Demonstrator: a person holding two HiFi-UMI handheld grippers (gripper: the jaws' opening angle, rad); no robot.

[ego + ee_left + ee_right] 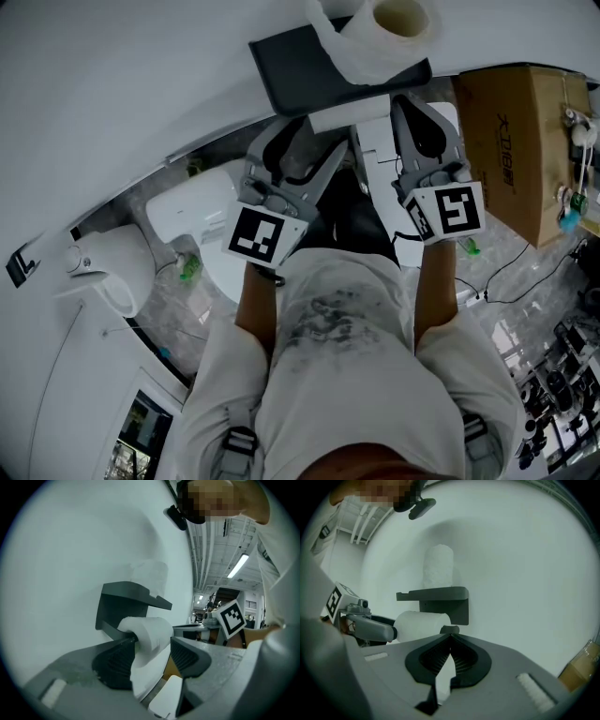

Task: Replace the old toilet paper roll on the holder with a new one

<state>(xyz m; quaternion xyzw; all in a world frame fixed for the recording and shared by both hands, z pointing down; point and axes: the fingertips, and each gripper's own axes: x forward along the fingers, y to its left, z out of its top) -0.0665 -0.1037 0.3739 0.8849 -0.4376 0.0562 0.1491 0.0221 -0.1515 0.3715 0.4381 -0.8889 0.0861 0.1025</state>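
A dark grey holder [300, 66] is fixed to the white wall, with a white paper roll [349, 114] on its arm under the shelf. A second roll [394, 28] stands on the shelf. My left gripper [314, 136] is open. In the left gripper view its jaws stand either side of the lower roll [150, 630] and its hanging tail, and the pads are not pressing. My right gripper [414, 111] is shut just right of that roll. In the right gripper view its pads [450, 637] meet below the holder [440, 597]. White shows through the gap under them; I cannot tell if paper is pinched.
A brown cardboard box [525, 141] stands at the right. A white toilet [202, 216] sits below the left gripper, and another white fixture [103, 267] lies further left. Cables and small items lie on the floor at the right.
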